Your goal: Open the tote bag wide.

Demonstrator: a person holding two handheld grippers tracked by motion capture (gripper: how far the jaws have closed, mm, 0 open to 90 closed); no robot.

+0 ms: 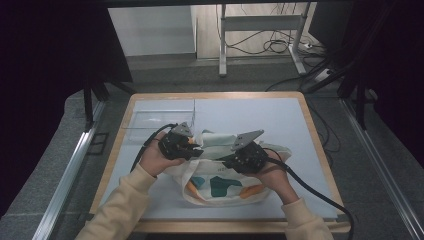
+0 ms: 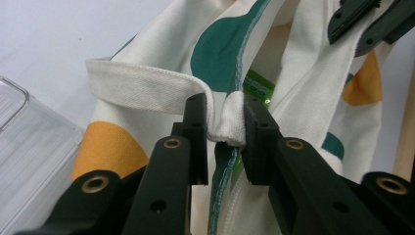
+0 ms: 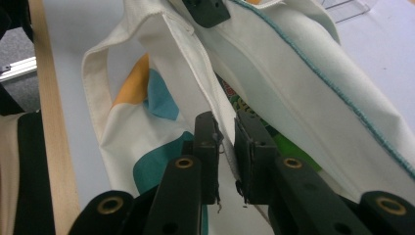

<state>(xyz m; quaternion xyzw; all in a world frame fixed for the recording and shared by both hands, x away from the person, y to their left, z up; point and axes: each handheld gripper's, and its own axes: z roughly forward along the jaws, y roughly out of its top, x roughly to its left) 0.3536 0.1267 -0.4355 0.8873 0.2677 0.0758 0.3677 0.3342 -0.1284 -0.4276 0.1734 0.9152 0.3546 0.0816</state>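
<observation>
Tote bag [image 1: 222, 175] lies on the table [image 1: 280, 120] near its front edge, between both hands, a clear tray [image 1: 160, 120] behind it to the left. Left gripper [image 2: 226, 122] clamps a bunched fold of the bag's rim. Right gripper [image 3: 226, 142] is pinched nearly closed on the opposite rim edge, apparently gripping it.

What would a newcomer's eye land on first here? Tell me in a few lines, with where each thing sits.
First comes the cream tote bag with teal and orange patches, lying at the near middle of the white-topped table. The left gripper and right gripper each pinch its fabric at the bag's mouth, where something green shows inside. A clear plastic tray sits farther back on the left.
</observation>
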